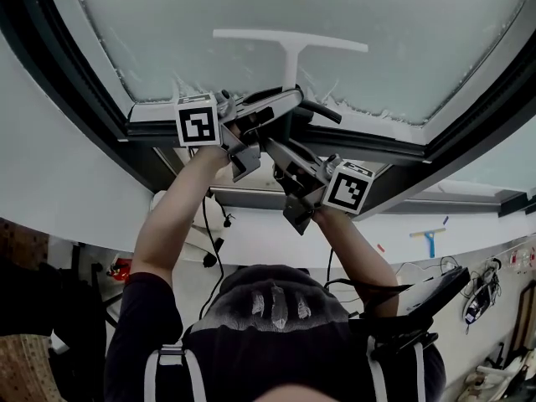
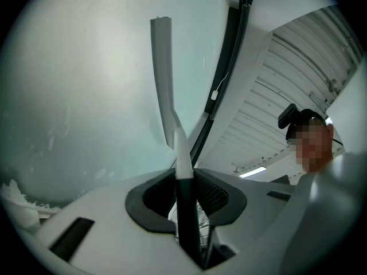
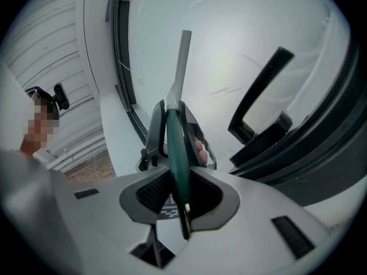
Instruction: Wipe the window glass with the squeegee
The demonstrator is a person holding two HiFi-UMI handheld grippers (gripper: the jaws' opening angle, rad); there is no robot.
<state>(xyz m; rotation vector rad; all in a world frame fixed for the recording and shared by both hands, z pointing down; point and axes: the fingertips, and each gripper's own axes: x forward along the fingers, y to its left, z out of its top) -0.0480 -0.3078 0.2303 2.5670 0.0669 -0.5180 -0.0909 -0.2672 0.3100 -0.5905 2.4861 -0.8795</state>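
At the far left, the dark window frame (image 1: 79, 82) borders the window glass (image 1: 167, 32). The glass looks milky and wet, with white foam (image 1: 188, 86) clinging along its lower edge.

My left tongs (image 2: 186, 191) are clamped narrow on the squeegee (image 1: 289, 44). Their black pads press on either side of its dark handle, just below where the handle meets the white neck. The squeegee is a slim T, with a long pale blade bar across the top and a white neck that widens into it. Below the neck comes the handle, which is dark green to black.

In the head view the bar lies level across the middle of the pane, a little above the foam line. The neck runs down from it to where both my tongs meet. In the left gripper view the blade stands edge-on and appears to lie against the glass.

My right tongs (image 3: 178, 193) grip the same handle further back, with the jaws closed tight on its dark green end. In the right gripper view the left tongs sit just ahead on the shaft, with fingertips (image 3: 199, 148) showing beside them. Further right in that view, a black window handle (image 3: 258, 96) sticks out from the frame, well apart from the blade.
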